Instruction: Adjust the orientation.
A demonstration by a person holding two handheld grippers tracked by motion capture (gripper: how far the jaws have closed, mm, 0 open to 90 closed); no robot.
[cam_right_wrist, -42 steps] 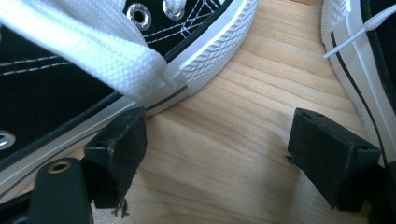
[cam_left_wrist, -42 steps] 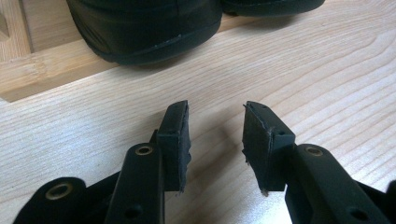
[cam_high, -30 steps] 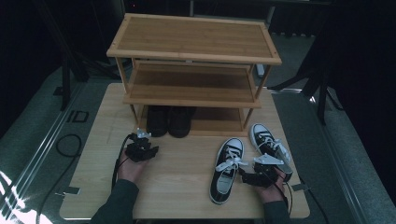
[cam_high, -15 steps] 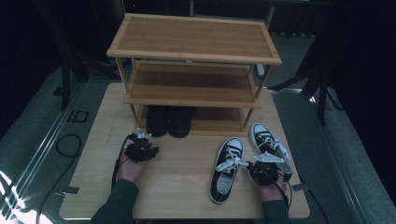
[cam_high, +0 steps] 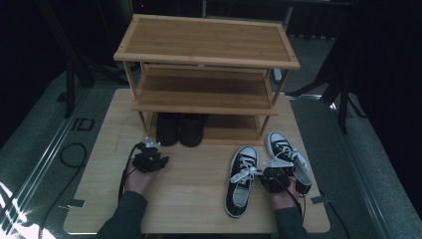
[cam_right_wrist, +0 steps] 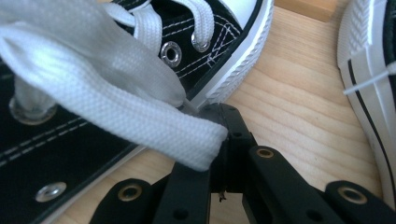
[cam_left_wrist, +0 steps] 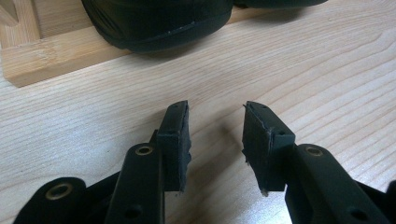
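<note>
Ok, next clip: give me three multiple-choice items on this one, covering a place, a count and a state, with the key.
1. Where are the two dark shoes?
A. top shelf
B. bottom tier of the wooden rack
C. on the floor

2. How many black-and-white sneakers lie on the table?
A. one
B. two
C. three

3. What is the right gripper doing?
A. standing open over bare wood
B. shut on a white shoelace
C. clamping the rack's leg

Key: B, they stand under the lowest shelf; B, a pair lies near the person's right hand; B, the jaws pinch the lace while the left gripper stands open.
</note>
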